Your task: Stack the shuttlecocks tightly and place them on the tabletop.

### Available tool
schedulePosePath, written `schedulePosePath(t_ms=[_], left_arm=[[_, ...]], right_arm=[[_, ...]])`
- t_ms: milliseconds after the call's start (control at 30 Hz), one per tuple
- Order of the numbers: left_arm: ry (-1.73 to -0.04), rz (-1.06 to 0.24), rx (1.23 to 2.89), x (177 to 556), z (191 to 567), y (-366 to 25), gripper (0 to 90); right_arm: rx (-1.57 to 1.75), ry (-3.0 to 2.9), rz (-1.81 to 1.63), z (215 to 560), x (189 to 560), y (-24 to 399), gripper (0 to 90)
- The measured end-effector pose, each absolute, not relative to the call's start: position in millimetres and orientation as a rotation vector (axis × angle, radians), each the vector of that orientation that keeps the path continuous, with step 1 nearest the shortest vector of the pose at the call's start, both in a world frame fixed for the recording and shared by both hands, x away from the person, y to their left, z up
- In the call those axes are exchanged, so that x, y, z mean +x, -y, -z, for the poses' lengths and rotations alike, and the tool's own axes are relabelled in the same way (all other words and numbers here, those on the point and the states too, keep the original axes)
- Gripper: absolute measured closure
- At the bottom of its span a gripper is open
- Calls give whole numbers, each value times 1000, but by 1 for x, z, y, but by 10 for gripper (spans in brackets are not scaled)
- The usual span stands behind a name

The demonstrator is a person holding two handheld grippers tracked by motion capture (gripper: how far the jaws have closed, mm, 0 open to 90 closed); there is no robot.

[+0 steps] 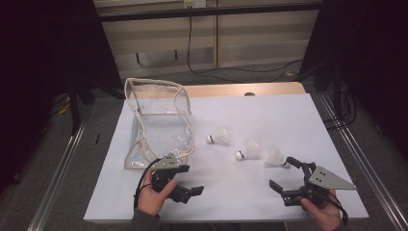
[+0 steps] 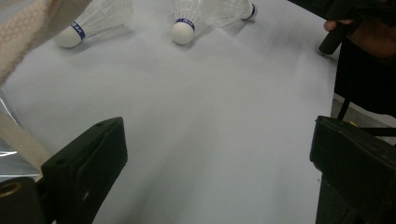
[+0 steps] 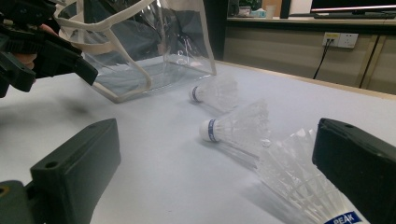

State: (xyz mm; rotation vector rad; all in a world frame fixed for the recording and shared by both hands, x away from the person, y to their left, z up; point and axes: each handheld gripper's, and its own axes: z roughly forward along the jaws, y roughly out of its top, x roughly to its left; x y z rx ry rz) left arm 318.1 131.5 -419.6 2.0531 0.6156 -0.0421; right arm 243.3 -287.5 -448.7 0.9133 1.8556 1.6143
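Three white shuttlecocks lie in a row on the white table cover: one far left [image 1: 220, 136], one in the middle [image 1: 248, 149], one at the right [image 1: 275, 157]. A clear bag with beige trim [image 1: 159, 120] stands open at the left. My left gripper [image 1: 192, 180] is open just in front of the bag, jaws pointing right, nothing between them. My right gripper [image 1: 285, 173] is open, its far jaw beside the right shuttlecock. In the right gripper view that shuttlecock [image 3: 303, 186] lies inside the open jaws, close to the right one.
The white cover [image 1: 240, 192] ends at the table's front edge just behind both hands. A wooden strip of table [image 1: 240, 89] shows at the back. Metal rails [image 1: 57, 168] run along both sides. Cables [image 1: 231, 72] lie on the floor beyond.
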Motion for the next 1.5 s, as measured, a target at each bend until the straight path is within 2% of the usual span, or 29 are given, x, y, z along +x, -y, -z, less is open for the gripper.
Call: schedulePosePath(t_ms=[1500], left_arm=[[-617,-4,2024,315,415,-179,39]], right_arm=[[903,-1861,-1610,449,244,285,5]])
